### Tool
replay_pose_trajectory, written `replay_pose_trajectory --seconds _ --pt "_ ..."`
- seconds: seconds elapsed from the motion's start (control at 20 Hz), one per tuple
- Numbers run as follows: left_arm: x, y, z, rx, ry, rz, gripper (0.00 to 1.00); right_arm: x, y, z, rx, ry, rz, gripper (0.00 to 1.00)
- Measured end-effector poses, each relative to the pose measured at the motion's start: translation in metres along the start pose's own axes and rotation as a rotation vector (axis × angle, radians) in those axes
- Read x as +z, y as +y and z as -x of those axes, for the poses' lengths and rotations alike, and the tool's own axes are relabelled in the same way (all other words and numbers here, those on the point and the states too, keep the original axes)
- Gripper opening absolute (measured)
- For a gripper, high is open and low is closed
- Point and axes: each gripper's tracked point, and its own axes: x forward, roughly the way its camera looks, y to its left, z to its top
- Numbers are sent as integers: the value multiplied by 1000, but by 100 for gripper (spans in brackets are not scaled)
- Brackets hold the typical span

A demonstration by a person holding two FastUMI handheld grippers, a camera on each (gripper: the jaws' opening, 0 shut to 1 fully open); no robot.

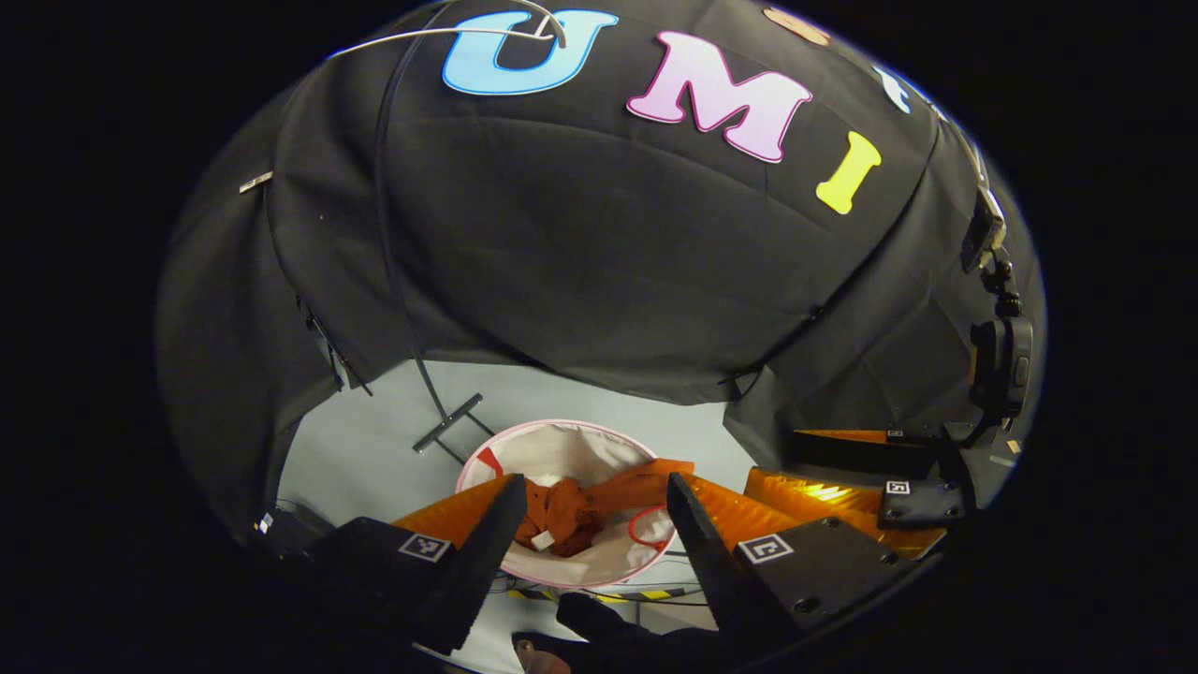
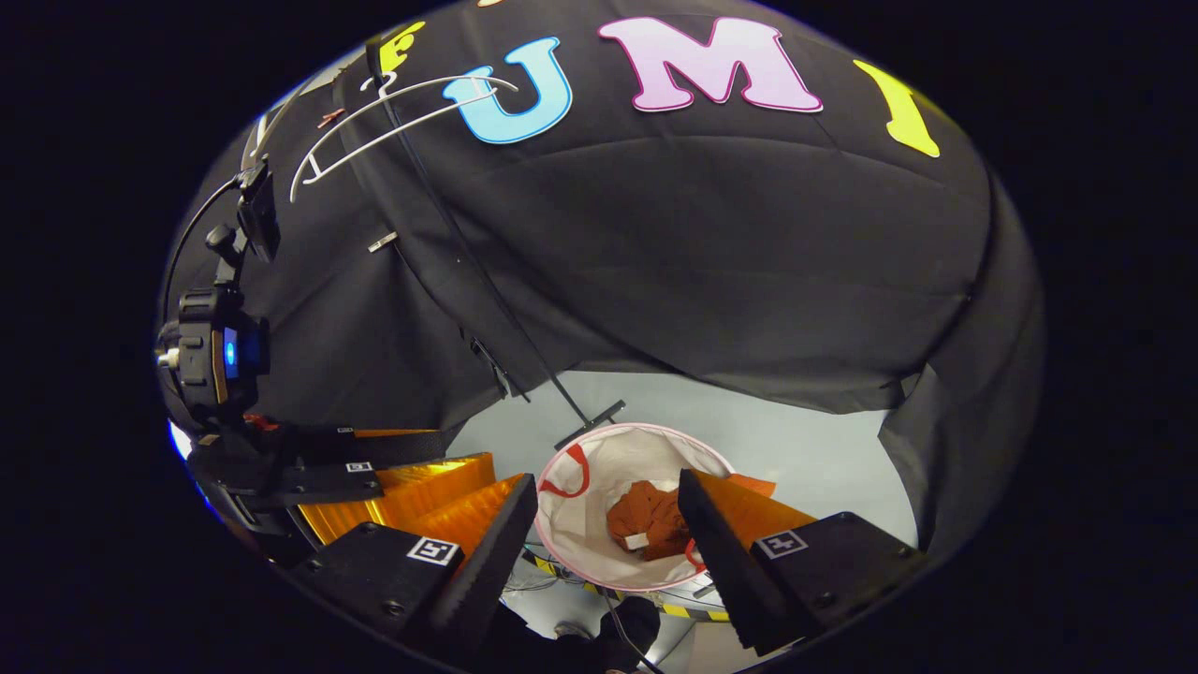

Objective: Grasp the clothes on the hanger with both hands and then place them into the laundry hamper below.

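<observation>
Rust-orange garment [image 1: 571, 515] lies in white hamper [image 1: 562, 445], lower centre. Both grippers, left [image 1: 590, 524] & right [image 2: 608, 529], spread, holding nothing. Risk: trailing sleeve over rim snags if grippers dip.

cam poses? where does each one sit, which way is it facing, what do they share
Left gripper view: rides the left gripper, looks down at the hamper holding the clothes; own jaws open; right gripper off to its right.
Right gripper view: rides the right gripper, looks down at the same hamper and clothes; own jaws open; left gripper at left.
Shared: hamper, clothes, bare hanger, floor.
</observation>
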Motion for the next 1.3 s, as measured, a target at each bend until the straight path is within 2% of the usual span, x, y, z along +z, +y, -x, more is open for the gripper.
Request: replay_pose_trajectory --seconds 0.3,0.6,0.75,0.95,1.1,1.15,1.3 --pt "-9 -7 36 -18 -56 -29 96 -8 24 29 4 -46 1 99" --pt "-7 -7 132 -42 -220 -91 96 -17 77 95 1 -155 35 99" --pt "-13 -8 189 -68 -317 -132 95 -18 104 142 -26 -262 28 99" --pt "-20 1 289 -84 -485 -167 95 -22 132 221 -76 -406 -20 99" --pt "-22 -5 357 -128 -606 -170 95 -15 148 297 -117 -555 -52 98" --pt "-21 -6 377 -136 -640 -169 92 -10 155 321 -128 -612 -58 98" --pt "-16 -15 429 -178 -736 -194 95 5 178 384 -141 -780 -51 98"
